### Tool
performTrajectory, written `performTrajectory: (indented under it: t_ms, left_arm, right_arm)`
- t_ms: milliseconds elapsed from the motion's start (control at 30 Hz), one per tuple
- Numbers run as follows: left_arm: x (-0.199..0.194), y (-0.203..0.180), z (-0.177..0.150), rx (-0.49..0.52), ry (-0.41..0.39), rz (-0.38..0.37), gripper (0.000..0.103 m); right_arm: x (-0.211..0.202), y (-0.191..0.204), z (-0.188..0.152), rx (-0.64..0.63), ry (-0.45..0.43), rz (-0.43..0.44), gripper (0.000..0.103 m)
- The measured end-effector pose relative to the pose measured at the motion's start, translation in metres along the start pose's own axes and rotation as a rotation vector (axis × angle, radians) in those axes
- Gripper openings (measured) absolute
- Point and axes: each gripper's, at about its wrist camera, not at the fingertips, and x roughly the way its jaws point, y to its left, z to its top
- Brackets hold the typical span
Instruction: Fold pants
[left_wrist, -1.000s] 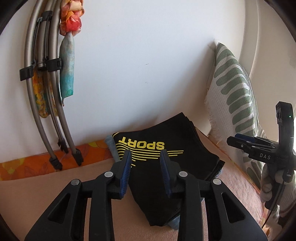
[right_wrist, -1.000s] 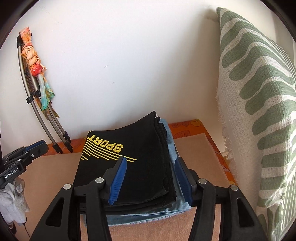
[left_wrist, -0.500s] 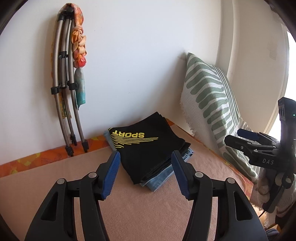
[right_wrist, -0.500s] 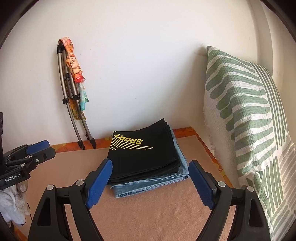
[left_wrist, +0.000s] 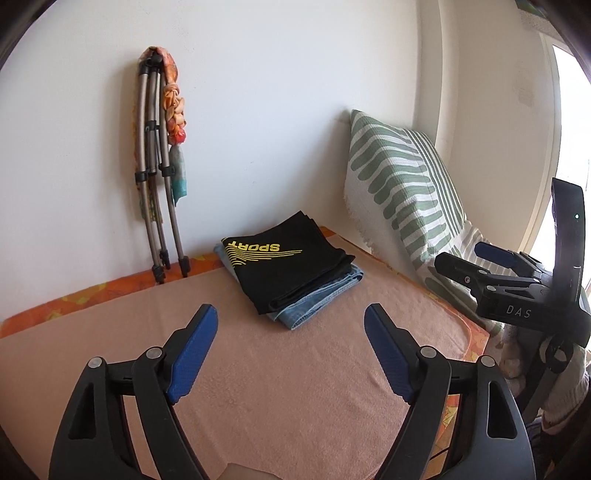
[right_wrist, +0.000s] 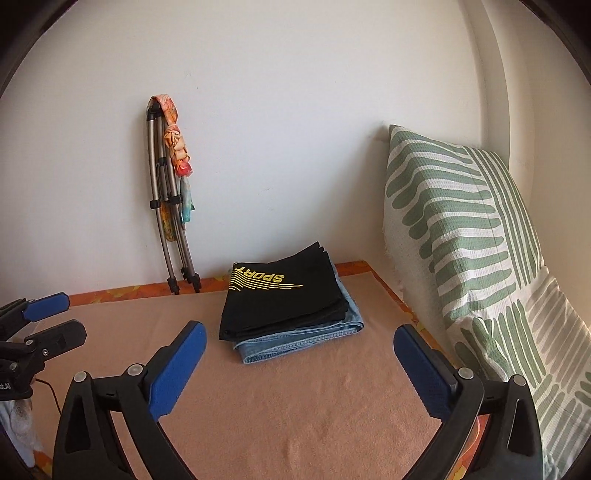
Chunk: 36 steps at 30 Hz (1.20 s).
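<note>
Presently both grippers stood clear of the work. L gripper (left_wrist: 290, 321): jaws spread wide, having just been opening, nothing between the pads. R gripper (right_wrist: 299, 343): likewise spread to its widest, just been opening, empty.

Black SPORT pants (right_wrist: 280, 295) lay folded flat on top of folded blue jeans (right_wrist: 295, 341), the 2 forming 1 stack toward the far end of the peach blanket (right_wrist: 295, 424), near the wall. Stack lay ahead of both grippers, well apart from the fingertips; roughly centred for the R, slightly skewed for the L. Long axis hard to call, as the fold was near square; the jeans' folded edge faced the grippers.

Edges: striped pillow (right_wrist: 461, 229) close on the stack's right side, folded tripod (left_wrist: 155, 192) leaning on the wall to its left, not touching. Open blanket in front of the stack gave ample room. Judgement: fold looked complete; neither hand clearly nearer, R perhaps better aligned.
</note>
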Motion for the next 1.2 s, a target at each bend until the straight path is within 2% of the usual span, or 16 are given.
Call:
performTrajectory:
  t_ms: [233,333,667,1200]
  left_arm:
    - [-0.002,0.008,-0.028,-0.018,0.01,0.048,0.083]
    - [0.005,0.006,-0.035,-0.004,0.048,0.055,0.083]
    - [0.002,-0.002,-0.045,0.015,0.056,0.07,0.083]
    - [-0.006,0.006,-0.048,-0.005,0.054,0.083,0.083]
  right_arm:
    - [-0.003,0.016,-0.02,-0.036,-0.025,-0.037,0.103]
    - [0.001,0.02,-0.027,-0.035,-0.01,-0.024,0.103]
    - [0.009,0.017,-0.036,-0.018,0.005,-0.026,0.103]
    - [0.011,0.024,-0.04,-0.038,0.011,-0.015,0.103]
